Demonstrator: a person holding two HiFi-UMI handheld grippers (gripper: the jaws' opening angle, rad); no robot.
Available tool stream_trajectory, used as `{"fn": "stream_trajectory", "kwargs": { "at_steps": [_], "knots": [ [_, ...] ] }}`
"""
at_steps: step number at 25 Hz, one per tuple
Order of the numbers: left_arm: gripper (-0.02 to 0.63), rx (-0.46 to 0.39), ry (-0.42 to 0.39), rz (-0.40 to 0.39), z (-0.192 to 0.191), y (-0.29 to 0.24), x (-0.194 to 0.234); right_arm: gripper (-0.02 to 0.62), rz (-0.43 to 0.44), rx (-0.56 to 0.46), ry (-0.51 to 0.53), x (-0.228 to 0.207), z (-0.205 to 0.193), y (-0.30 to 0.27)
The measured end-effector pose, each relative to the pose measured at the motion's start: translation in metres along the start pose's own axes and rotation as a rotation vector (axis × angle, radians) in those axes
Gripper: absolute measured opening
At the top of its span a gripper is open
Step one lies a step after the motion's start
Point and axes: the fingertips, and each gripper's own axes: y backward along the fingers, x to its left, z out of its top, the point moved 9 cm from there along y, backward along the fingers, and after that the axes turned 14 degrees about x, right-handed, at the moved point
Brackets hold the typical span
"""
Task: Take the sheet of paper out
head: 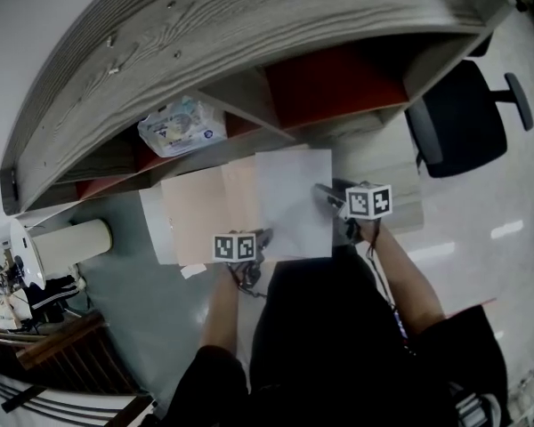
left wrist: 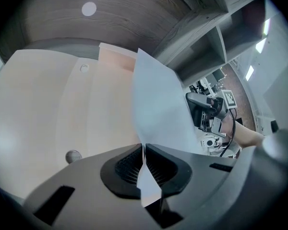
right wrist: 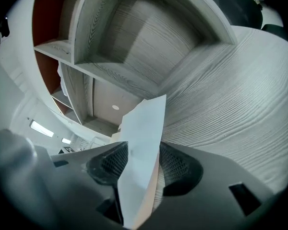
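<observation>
White sheet of paper (head: 294, 203), smooth, tight between closed jaws of left gripper (left wrist: 144, 158) and right gripper (right wrist: 142, 163)

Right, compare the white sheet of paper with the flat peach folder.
The white sheet of paper lies on top; the flat peach folder is partly covered beneath it. The sheet is pinched by the left gripper and right gripper; the folder rests on the desk. Both are thin rectangles.

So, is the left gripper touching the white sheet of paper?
Touching. In the left gripper view, the left gripper has its jaws shut on the sheet of paper, whose edge is pinched between them.
</observation>
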Motion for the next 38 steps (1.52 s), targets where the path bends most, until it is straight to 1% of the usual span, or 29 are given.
{"fn": "stream_trajectory", "kwargs": {
  "at_steps": [1,2,4,6,8,11,16,19,25,30,34,38],
  "knots": [
    [0.061,-0.002,0.002,0.002,-0.001,0.000,-0.001,0.211,0.007,-0.003,0.003,0.001,0.001,0.000],
    [0.061,-0.004,0.003,0.004,-0.002,0.001,-0.001,0.183,0.009,-0.006,0.010,0.001,0.002,0.001],
    [0.061,-0.012,0.008,0.008,-0.004,0.002,-0.001,0.119,0.002,-0.011,0.040,0.003,0.004,0.004],
    [0.061,-0.025,0.010,0.010,-0.005,0.003,-0.002,0.043,-0.010,-0.019,0.084,0.006,0.008,0.007],
    [0.061,-0.040,0.007,0.009,-0.005,0.005,-0.005,0.025,-0.024,-0.026,0.128,0.012,0.011,0.011],
    [0.061,-0.060,-0.005,0.018,-0.008,0.009,-0.012,0.021,-0.045,-0.032,0.177,0.022,0.012,0.017],
    [0.061,-0.120,-0.055,0.055,-0.008,0.018,-0.024,0.020,-0.058,-0.066,0.253,0.041,0.017,0.025],
    [0.061,-0.168,-0.080,0.068,-0.011,0.024,-0.029,0.019,-0.090,-0.086,0.303,0.052,0.018,0.030],
    [0.061,-0.269,-0.089,0.086,-0.023,0.037,-0.034,0.018,-0.157,-0.133,0.402,0.079,0.013,0.045],
    [0.060,-0.344,-0.120,0.124,-0.038,0.047,-0.043,0.018,-0.228,-0.165,0.501,0.106,0.005,0.056],
    [0.061,-0.393,-0.128,0.132,-0.056,0.053,-0.051,0.018,-0.272,-0.195,0.541,0.131,-0.009,0.067],
    [0.061,-0.457,-0.140,0.164,-0.064,0.063,-0.057,0.018,-0.315,-0.232,0.597,0.150,-0.014,0.078]
  ]
}}
